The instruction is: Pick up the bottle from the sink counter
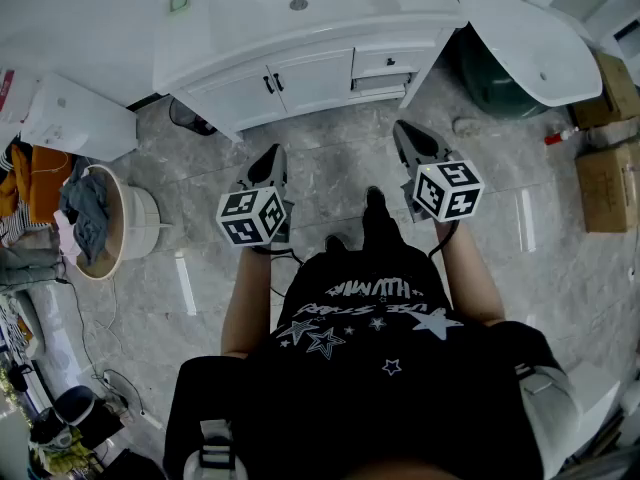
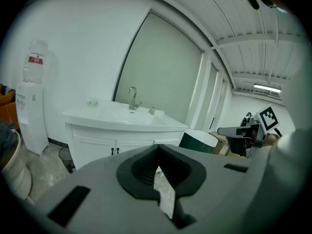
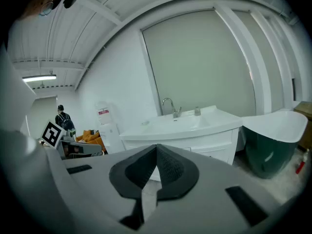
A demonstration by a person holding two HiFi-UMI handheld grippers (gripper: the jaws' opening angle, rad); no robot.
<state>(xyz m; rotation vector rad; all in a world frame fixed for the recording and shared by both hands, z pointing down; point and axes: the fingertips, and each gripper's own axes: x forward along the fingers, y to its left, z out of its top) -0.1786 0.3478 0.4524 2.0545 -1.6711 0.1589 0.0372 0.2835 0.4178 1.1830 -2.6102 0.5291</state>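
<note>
A small pale bottle [image 2: 152,110] stands on the white sink counter [image 2: 122,119] just right of the faucet [image 2: 132,98]; the right gripper view shows the same bottle [image 3: 197,111] beside the faucet [image 3: 170,106]. In the head view the vanity [image 1: 300,63] lies ahead of me across bare floor, and the bottle itself is not clear there. My left gripper [image 1: 272,156] and right gripper [image 1: 405,133] are held side by side, well short of the vanity. Both point toward it. Left gripper [image 2: 157,147] and right gripper [image 3: 156,147] are shut with nothing between the pads.
A water dispenser [image 1: 75,118] stands left of the vanity, with a round basket of clothes [image 1: 100,223] nearer me. A white-and-green tub [image 1: 530,48] and cardboard boxes [image 1: 608,183] sit to the right. A green soap dish [image 1: 179,1] rests on the counter. Grey marble floor [image 1: 330,168] lies between.
</note>
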